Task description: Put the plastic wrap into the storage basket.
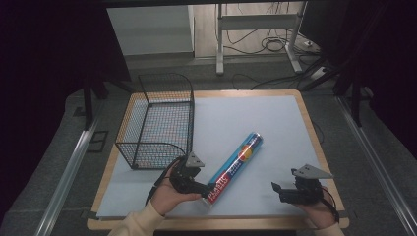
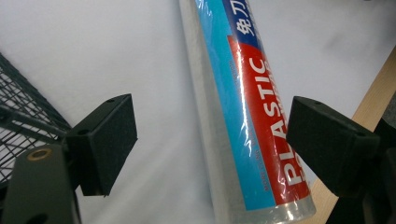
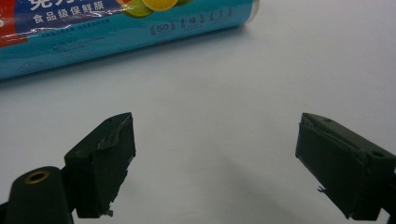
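left tongs: mine, jaws wide, straddling the near end of the plastic wrap roll, pads not pressing it
right tongs: mine, jaws wide, nothing between
roll: lying diagonal on the worktop, right of the wire basket
right tongs position: well apart from roll

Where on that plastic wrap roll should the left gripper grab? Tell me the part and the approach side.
Probably the near end of the plastic wrap roll, at its red label. Come from above, one jaw on each long side, squeezing across its width: it lies flat and is a long round tube. The left gripper stands open with that end between its jaws, the right pad nearly touching.
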Demonstrator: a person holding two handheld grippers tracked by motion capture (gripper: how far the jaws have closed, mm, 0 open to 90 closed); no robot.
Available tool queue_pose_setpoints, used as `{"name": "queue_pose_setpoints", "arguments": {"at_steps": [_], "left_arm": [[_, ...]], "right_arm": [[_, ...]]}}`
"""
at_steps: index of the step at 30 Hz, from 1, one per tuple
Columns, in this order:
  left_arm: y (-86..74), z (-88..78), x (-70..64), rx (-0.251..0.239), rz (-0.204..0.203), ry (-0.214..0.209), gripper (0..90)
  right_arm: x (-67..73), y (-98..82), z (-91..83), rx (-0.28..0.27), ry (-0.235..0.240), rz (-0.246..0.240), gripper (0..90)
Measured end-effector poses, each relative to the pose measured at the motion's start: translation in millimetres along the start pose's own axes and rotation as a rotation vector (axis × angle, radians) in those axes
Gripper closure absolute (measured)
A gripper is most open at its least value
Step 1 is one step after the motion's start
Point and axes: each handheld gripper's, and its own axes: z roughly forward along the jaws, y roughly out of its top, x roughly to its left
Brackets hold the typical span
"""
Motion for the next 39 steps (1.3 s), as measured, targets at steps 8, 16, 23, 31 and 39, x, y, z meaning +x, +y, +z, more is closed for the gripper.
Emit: {"name": "queue_pose_setpoints", "arguments": {"at_steps": [8, 16, 23, 31, 39], "left_arm": [[5.4, 4.1, -2.6, 0.004, 0.007, -0.005, 16.3], [13.3, 8.9, -6.4, 0.017, 0.020, -0.016, 16.0], [23.7, 14.7, -9.1, 0.032, 0.031, -0.017, 15.3], [34.2, 22.6, -12.0, 0.040, 0.038, -0.021, 15.0], [42.8, 31.9, -14.1, 0.054, 0.041, -0.030, 14.8]], "right_arm": [[-0.1, 0.0, -0.2, -0.001, 0.002, 0.001, 12.3], [0.0, -0.1, 0.0, -0.001, 0.002, -0.001, 12.3], [-0.1, -0.3, 0.4, 0.001, 0.003, 0.002, 12.3], [0.1, -0.4, 0.4, 0.003, 0.003, -0.001, 12.3], [0.2, -0.1, 0.1, 0.002, 0.002, -0.002, 12.3]]}}
